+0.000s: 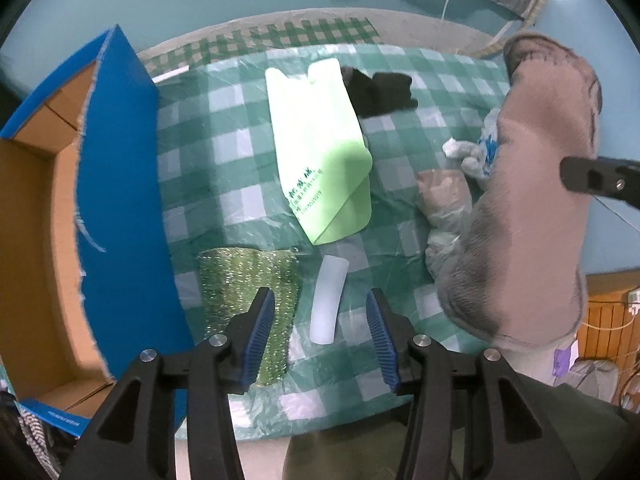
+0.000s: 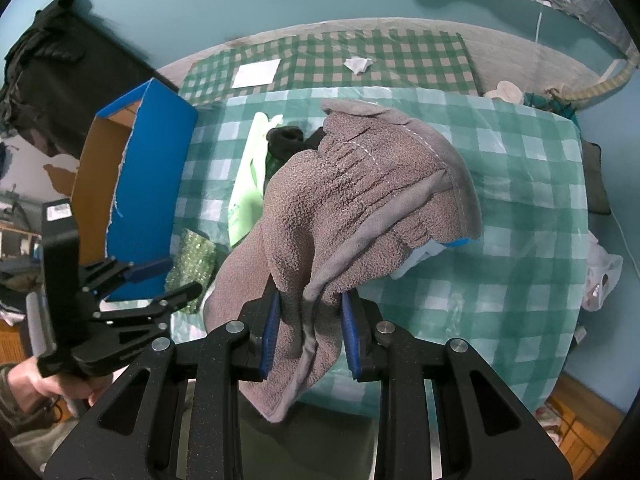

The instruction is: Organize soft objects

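My right gripper (image 2: 308, 312) is shut on a grey fleece cloth (image 2: 360, 184) and holds it up above the checked table; the cloth also hangs at the right of the left wrist view (image 1: 536, 184). My left gripper (image 1: 320, 320) is open and empty, low over the table's near edge, above a green glittery sponge (image 1: 248, 292) and a small white foam piece (image 1: 328, 304). It also shows at the left of the right wrist view (image 2: 168, 280). A light green plastic bag (image 1: 320, 152), a black cloth (image 1: 380, 92) and a clear plastic bag (image 1: 444, 204) lie on the table.
An open blue cardboard box (image 1: 120, 184) with a brown inside stands at the table's left edge, also in the right wrist view (image 2: 152, 176). A white crumpled item with blue print (image 1: 476, 152) lies at the right. Paper scraps (image 2: 256, 72) lie on the far cloth.
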Available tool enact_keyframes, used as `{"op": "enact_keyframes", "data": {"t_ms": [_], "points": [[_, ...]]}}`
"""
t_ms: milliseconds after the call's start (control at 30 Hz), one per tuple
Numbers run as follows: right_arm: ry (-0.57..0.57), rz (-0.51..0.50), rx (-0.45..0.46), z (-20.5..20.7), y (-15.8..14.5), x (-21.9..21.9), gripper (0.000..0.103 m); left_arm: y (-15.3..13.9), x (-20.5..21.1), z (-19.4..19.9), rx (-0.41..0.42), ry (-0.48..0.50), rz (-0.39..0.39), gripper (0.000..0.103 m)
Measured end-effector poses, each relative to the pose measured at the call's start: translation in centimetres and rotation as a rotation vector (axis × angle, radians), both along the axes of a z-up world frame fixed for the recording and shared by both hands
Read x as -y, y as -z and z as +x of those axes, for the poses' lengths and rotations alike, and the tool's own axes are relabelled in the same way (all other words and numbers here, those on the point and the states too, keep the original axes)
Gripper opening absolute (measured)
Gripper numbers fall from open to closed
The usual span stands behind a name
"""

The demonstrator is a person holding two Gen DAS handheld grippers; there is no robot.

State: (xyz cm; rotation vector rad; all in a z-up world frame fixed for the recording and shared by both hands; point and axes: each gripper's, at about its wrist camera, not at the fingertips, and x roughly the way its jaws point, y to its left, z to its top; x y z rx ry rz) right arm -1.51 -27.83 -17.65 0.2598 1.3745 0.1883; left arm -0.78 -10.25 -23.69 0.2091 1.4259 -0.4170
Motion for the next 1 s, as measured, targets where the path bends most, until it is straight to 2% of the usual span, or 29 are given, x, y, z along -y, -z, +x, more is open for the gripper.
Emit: {"op": "enact_keyframes", "data": {"t_ms": [167, 300, 567, 700, 867, 1000], "points": [[0.012, 0.003, -0.012, -0.4, 0.3, 0.6, 0.026, 2.0, 0.5, 0.0, -0.013, 0.019, 0.049, 0.049], [0.017, 0.007, -0.019, -0.6, 0.5, 0.8, 0.026, 3.3, 0.1, 0.4, -0.014, -0.008, 0.094, 0.049], [0.015, 0.011, -0.017, -0.6, 0.6, 0.5, 0.026, 4.3, -2.7, 1.8, -0.036, -0.078, 0.097, 0.05], [0.017, 0.011, -0.017, -0.6, 0.6, 0.4, 0.026, 4.9, -4.1, 2.3, -0.058, -0.091, 0.079, 0.058], [0.017, 0.01, -0.017, -0.6, 0.5, 0.4, 0.026, 5.7, -4.6, 2.2, -0.061, -0.053, 0.07, 0.062], [0.017, 0.01, -0.017, -0.5, 0.5, 0.3, 0.026, 6.6, -4.1, 1.8, -0.056, -0.028, 0.124, 0.062]]}}
